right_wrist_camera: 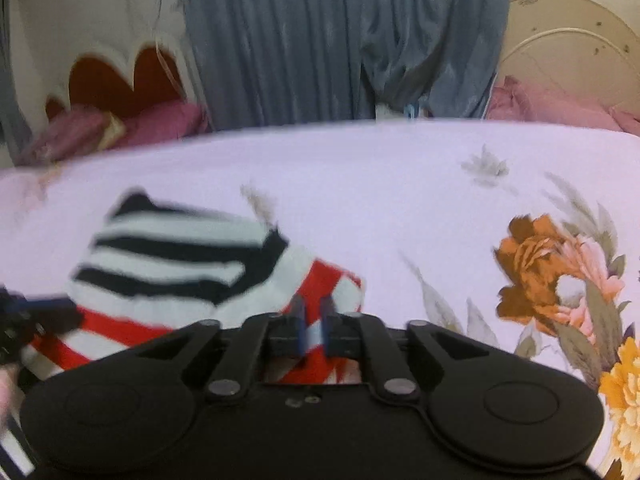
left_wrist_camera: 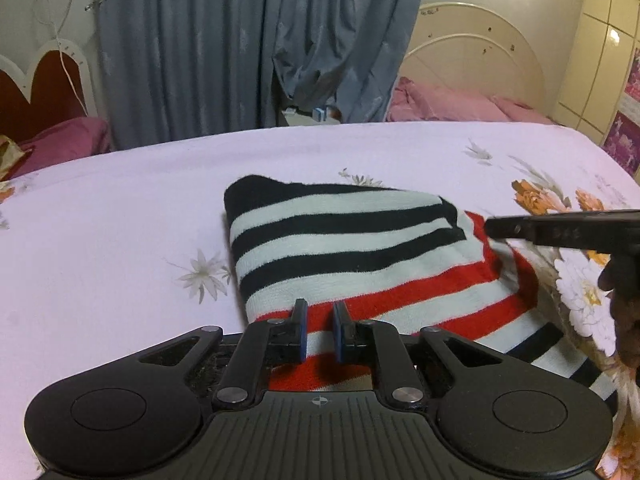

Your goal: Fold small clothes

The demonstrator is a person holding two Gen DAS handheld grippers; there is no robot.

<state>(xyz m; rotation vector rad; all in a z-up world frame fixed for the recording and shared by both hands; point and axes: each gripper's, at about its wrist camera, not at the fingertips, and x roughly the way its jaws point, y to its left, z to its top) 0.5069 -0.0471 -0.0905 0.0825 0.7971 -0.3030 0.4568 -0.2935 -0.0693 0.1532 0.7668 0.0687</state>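
A small knitted garment (left_wrist_camera: 340, 240) with black, white and red stripes lies partly folded on a pale floral bedsheet (left_wrist_camera: 120, 220). Its black-and-white part is laid over the red-and-white part. My left gripper (left_wrist_camera: 320, 312) sits at the garment's near edge, its jaws nearly together with red-and-white cloth pinched between the blue pads. My right gripper (right_wrist_camera: 311, 312) is narrowly closed on the garment (right_wrist_camera: 180, 256) at its right side, with cloth filling the gap. Seen from the left wrist, the right gripper (left_wrist_camera: 490, 228) reaches in from the right to the folded corner. The left gripper (right_wrist_camera: 52, 308) shows at the right wrist view's left edge.
Grey-blue curtains (left_wrist_camera: 240, 48) hang behind the bed. A red headboard (left_wrist_camera: 44, 84) with a magenta pillow stands at the far left, and a cream headboard (left_wrist_camera: 480, 52) with pink bedding at the far right. Bare sheet (right_wrist_camera: 380, 200) stretches beyond and to the right of the garment.
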